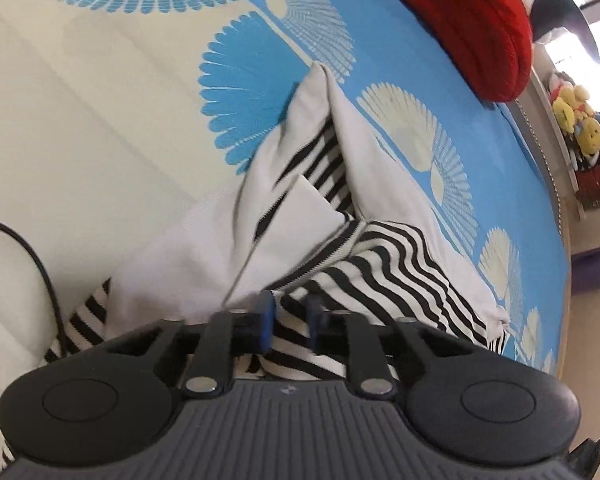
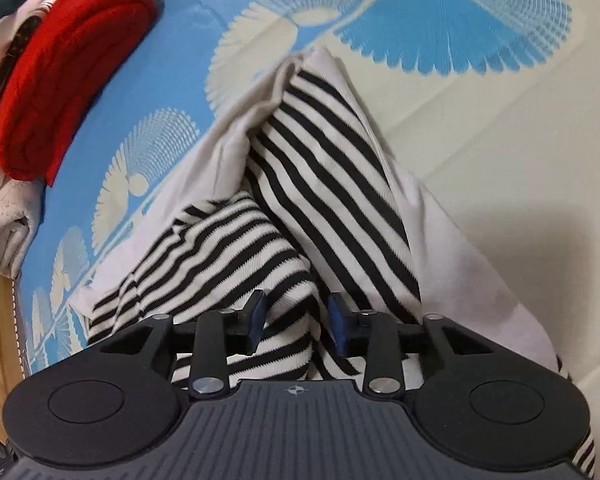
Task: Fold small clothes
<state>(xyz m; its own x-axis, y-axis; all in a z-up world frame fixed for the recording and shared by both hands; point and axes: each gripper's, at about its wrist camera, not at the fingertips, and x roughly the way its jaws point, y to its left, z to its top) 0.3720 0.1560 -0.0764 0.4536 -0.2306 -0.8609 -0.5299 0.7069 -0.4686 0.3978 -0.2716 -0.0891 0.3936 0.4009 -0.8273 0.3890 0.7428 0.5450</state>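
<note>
Biggest thing here is the bedspread (image 1: 100, 152), cream and blue with fan shapes, and everything else sits on it. Up by its far edge there's a folded red knit (image 2: 60, 80) stacked on other clothes, well away from the action. Middle of the spread is the striped garment (image 2: 324, 184), black-and-white stripes with white panels, tented up to a peak with its lower part bunched toward both tools. The left gripper (image 1: 290, 322) has its fingers narrowed on the striped hem, cloth running between them. The right gripper (image 2: 296, 322) is pinching a striped fold the same way. Looks to me like mid-fold: both ends lifted. Next they'd need to carry those edges over together and lay them flat before letting go.
</note>
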